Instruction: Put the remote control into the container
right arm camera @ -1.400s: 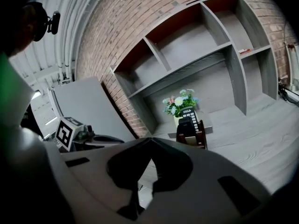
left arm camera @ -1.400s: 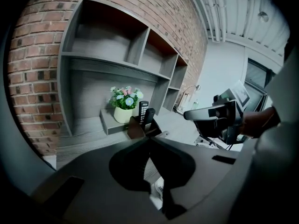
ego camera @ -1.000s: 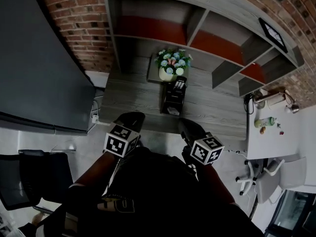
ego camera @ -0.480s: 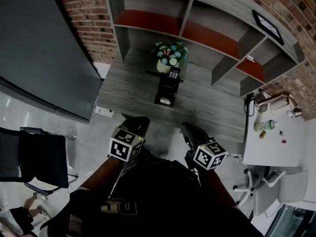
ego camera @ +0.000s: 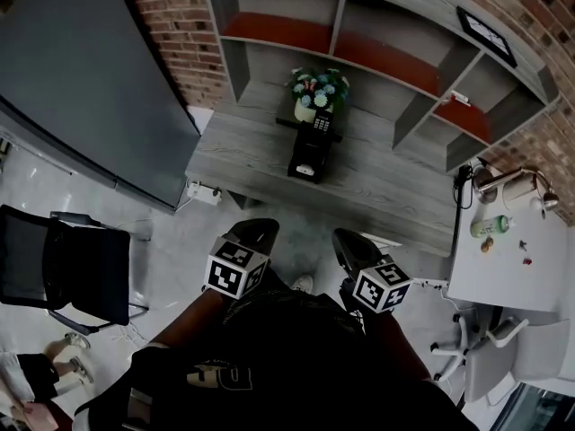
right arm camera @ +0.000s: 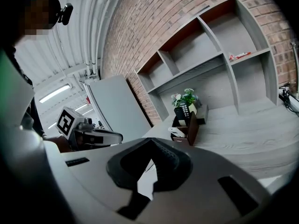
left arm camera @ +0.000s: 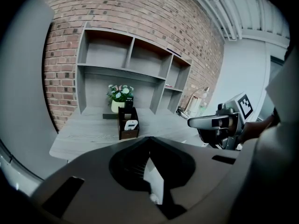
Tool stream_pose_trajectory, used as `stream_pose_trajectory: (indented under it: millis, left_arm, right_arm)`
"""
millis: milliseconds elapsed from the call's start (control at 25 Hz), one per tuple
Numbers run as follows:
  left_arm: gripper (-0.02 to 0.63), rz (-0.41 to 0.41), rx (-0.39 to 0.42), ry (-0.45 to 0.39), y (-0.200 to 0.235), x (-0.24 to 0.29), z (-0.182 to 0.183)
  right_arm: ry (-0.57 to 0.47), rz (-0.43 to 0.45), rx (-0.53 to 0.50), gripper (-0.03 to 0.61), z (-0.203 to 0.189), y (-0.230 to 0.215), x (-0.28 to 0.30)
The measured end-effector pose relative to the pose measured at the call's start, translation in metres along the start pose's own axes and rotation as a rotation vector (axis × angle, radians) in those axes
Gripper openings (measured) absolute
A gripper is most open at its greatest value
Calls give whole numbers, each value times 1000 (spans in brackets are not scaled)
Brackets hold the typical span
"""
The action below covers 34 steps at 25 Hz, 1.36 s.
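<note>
A dark wooden container (ego camera: 308,155) stands on the grey desk (ego camera: 243,155), in front of a flower pot (ego camera: 314,97). A black remote control (ego camera: 321,122) stands upright in its back section. A white remote control (ego camera: 306,168) lies in its front section. The left gripper view also shows the container (left arm camera: 128,129) with the white remote (left arm camera: 131,124); the right gripper view shows the container (right arm camera: 187,125) too. My left gripper (ego camera: 259,233) and right gripper (ego camera: 344,241) hang side by side over the floor, well short of the desk. Both are shut and hold nothing.
Grey shelves (ego camera: 377,52) rise behind the desk against a brick wall. A large dark panel (ego camera: 81,88) stands at the left, with a black chair (ego camera: 67,268) below it. A white table (ego camera: 512,259) with a bottle (ego camera: 490,226) is at the right. A power strip (ego camera: 203,192) lies on the floor.
The desk and container have drifted farther from me and up in the view. Both grippers sit a little lower in the picture. Their jaws stay shut.
</note>
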<state>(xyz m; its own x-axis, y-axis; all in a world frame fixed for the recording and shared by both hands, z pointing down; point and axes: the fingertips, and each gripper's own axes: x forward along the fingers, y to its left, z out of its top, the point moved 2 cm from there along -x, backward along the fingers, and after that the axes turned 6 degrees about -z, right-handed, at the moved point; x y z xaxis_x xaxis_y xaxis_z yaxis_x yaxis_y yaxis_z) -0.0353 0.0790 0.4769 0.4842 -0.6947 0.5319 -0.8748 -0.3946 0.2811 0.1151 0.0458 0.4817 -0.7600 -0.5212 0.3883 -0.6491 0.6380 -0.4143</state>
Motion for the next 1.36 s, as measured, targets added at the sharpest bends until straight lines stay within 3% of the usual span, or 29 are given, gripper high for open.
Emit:
stream_pose_trajectory:
  millis: [280, 520, 760, 1360]
  left_arm:
    - [6, -34, 54, 5, 15, -6, 19]
    - [6, -49, 98, 32, 43, -16, 20]
    - [6, -102, 93, 72, 55, -27, -3]
    - [6, -126, 109, 48, 87, -37, 7]
  right_arm:
    - [-44, -70, 19, 8, 9, 6, 3]
    - [-48, -107, -49, 6, 6, 35, 23]
    - [-31, -146, -22, 6, -3, 47, 36]
    - [-24, -192, -56, 6, -3, 68, 56]
